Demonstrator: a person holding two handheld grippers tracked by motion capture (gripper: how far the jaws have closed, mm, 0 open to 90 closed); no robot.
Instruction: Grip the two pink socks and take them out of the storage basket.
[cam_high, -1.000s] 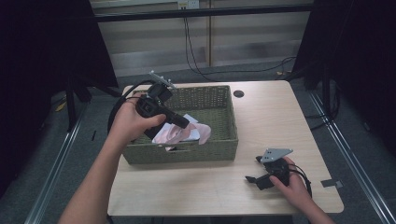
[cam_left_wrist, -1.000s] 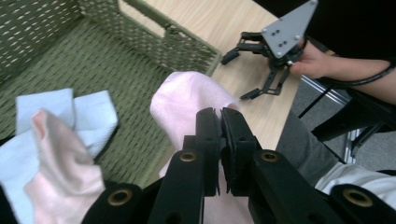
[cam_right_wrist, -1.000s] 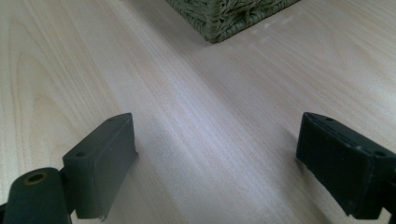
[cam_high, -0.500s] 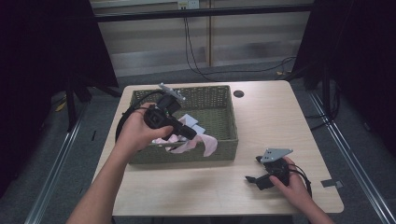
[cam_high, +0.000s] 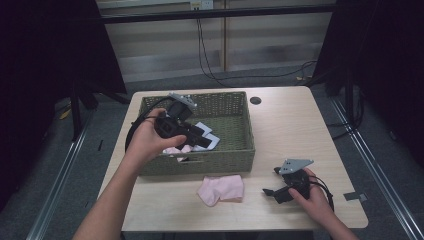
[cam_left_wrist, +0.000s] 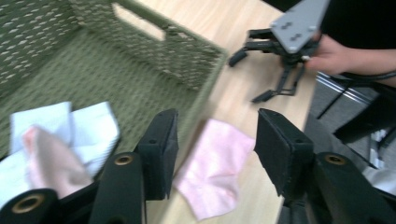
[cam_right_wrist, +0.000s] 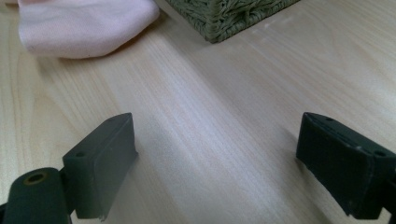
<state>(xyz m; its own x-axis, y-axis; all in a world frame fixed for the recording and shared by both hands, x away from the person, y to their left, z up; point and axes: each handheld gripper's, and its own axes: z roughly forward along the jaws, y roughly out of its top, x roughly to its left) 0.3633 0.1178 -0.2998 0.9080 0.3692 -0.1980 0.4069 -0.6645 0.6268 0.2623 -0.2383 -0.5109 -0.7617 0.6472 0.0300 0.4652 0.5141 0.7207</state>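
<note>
A pink cloth (cam_high: 221, 189) lies flat on the wooden table (cam_high: 290, 130), just in front of the green wicker basket (cam_high: 248, 131). My left gripper (cam_high: 204, 140) hovers open over the basket's near side, nothing between its fingers. From the left gripper view (cam_left_wrist: 217, 119) I look past the basket wall (cam_left_wrist: 177, 56) at the pink cloth (cam_left_wrist: 217, 163). White cloths (cam_left_wrist: 70, 133) and another pink one (cam_left_wrist: 49, 163) lie inside the basket. My right gripper (cam_high: 270, 181) rests open on the table at the right front. Its own view (cam_right_wrist: 217, 123) has the pink cloth (cam_right_wrist: 88, 23) ahead.
A basket corner (cam_right_wrist: 229, 14) stands close ahead of the right gripper. A black round hole (cam_high: 256, 100) marks the table behind the basket. A bit of grey tape (cam_high: 351, 196) sits near the right edge. The left gripper's cable (cam_high: 131, 132) loops off the table's left side.
The left gripper carried the pink cloth out over the basket's front wall, let it go onto the table, and drew back over the basket. The right gripper has stayed put.
</note>
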